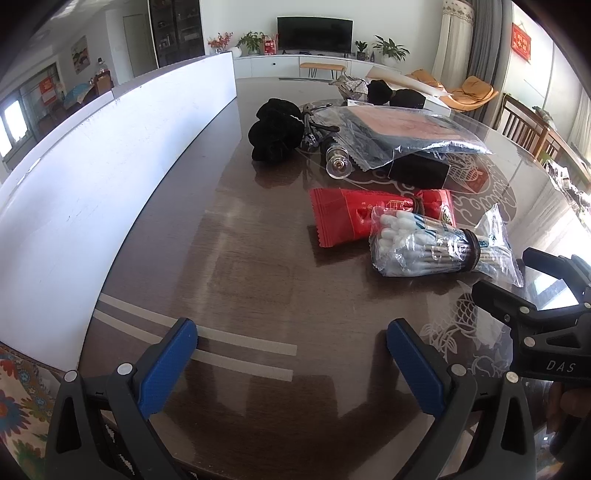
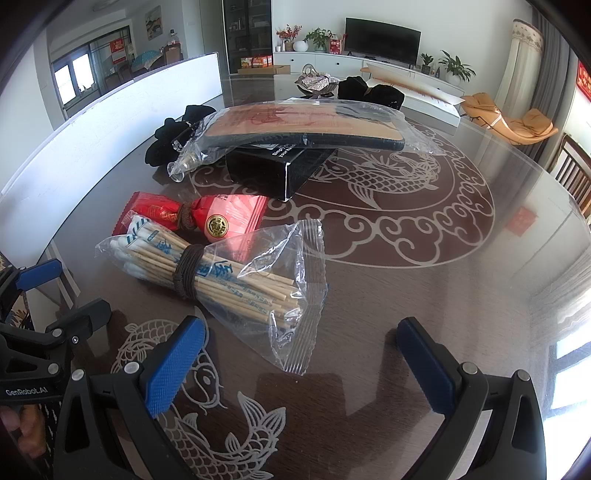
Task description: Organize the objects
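Nothing is yet held: the left tongs (image 1: 291, 350) and the right tongs (image 2: 301, 350) are both spread wide and empty, low over the surface (image 2: 424, 295). The cotton-swab bag (image 2: 221, 273) lies just ahead of the right tongs, touching the red packet (image 2: 207, 218); the bagged flat item (image 2: 303, 125) rests on a black box (image 2: 273, 170) beyond. A first pick-up appears to be in preparation, most likely of the swabs, whose loose plastic calls for a grip at the tied middle. Open room lies to the right; a white board (image 1: 92, 177) bounds the left edge

Home living room: television (image 2: 382, 35), houseplants (image 2: 455, 66)
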`<state>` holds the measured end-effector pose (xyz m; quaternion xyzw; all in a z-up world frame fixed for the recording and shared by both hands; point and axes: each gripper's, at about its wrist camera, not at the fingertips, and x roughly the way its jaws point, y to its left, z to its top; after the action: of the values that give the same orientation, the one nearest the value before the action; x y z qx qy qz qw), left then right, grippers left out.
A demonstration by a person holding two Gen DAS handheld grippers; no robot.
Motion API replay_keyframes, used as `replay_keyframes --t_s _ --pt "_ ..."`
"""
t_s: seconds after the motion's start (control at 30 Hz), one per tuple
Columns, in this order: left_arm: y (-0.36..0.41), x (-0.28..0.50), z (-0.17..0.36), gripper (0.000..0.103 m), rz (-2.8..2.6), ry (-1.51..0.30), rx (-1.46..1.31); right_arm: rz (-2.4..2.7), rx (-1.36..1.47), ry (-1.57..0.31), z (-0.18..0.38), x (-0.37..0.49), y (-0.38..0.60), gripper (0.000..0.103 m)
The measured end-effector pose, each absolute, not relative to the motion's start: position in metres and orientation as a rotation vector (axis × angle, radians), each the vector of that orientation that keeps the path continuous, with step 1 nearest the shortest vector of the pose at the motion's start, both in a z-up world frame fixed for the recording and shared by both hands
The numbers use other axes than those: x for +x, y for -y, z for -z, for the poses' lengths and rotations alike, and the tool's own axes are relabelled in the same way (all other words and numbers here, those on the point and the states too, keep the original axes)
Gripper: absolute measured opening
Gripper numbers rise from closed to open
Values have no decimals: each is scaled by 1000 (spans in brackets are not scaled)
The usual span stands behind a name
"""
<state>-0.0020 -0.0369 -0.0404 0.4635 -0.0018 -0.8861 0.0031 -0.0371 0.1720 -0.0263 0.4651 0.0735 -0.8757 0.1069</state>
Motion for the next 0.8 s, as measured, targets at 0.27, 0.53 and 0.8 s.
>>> replay_keyframes --t_s 0.27,0.53,0.8 --pt "37 -2 40 103 2778 6 1454 2581 1369 -227 26 -37 -172 103" --pt "37 -2 40 103 2778 6 1455 2582 1367 -238 27 -37 -172 103" --pt "37 -2 40 103 2777 5 1455 2584 1367 -247 27 -37 -172 103"
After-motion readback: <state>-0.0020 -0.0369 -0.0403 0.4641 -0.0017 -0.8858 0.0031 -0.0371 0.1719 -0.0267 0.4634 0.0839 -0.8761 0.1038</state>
